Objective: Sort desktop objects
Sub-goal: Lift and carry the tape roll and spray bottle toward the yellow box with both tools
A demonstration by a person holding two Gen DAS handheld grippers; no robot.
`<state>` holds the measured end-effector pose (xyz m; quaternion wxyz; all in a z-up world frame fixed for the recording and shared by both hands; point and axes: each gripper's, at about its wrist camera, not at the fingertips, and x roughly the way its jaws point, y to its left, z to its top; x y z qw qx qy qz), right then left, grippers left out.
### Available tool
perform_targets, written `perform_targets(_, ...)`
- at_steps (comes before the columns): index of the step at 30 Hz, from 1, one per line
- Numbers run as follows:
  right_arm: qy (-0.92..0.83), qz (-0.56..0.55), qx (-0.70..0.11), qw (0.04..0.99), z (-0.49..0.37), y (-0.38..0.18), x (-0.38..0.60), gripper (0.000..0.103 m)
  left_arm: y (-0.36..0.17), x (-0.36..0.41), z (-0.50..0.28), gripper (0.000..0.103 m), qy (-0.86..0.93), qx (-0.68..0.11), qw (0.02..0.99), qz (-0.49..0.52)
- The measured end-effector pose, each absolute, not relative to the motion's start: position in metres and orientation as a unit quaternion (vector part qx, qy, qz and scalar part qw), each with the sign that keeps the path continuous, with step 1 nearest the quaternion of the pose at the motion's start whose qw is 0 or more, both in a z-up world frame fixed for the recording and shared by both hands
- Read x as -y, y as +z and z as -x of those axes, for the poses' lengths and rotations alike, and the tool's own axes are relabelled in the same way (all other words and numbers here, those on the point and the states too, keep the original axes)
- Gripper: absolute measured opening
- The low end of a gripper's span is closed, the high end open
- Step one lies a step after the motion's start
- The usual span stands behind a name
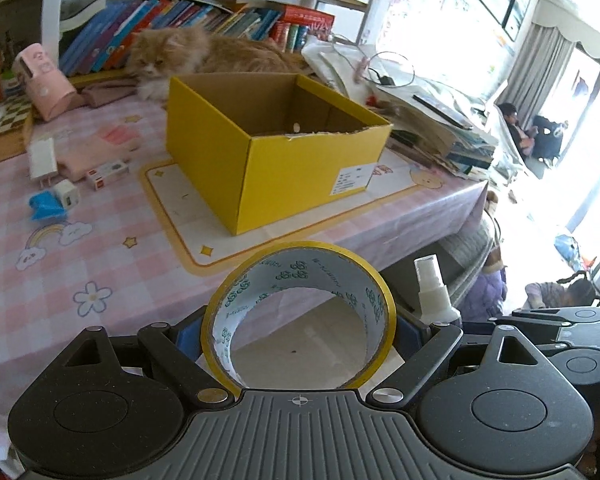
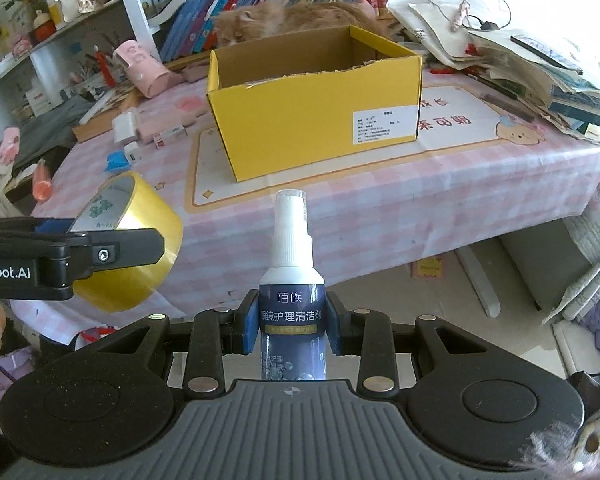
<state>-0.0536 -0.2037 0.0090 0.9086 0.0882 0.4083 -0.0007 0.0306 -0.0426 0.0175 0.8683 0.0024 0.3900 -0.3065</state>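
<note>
My left claw grips the tape roll, my right claw clamps the spray bottle, both short of the tabletop; yellow box at 12 o'clock, and the cat behind could startle

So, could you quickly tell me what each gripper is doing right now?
Left gripper: closed on the tape roll.
Right gripper: closed on the spray bottle.

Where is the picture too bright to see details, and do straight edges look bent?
Left wrist view: the window area at upper right is washed out, and the table edge bows. Right wrist view: light is more even, the spray bottle label is sharp, but the shelf curves near the border.
</note>
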Motion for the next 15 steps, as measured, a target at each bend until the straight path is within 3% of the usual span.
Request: perform_targets(15,-0.025,-0.075,-0.42,0.904,0.053,0.011,0.211,0.03,0.017,0.062,-0.038,0.091,-0.342,-0.389,0.855,-0.01)
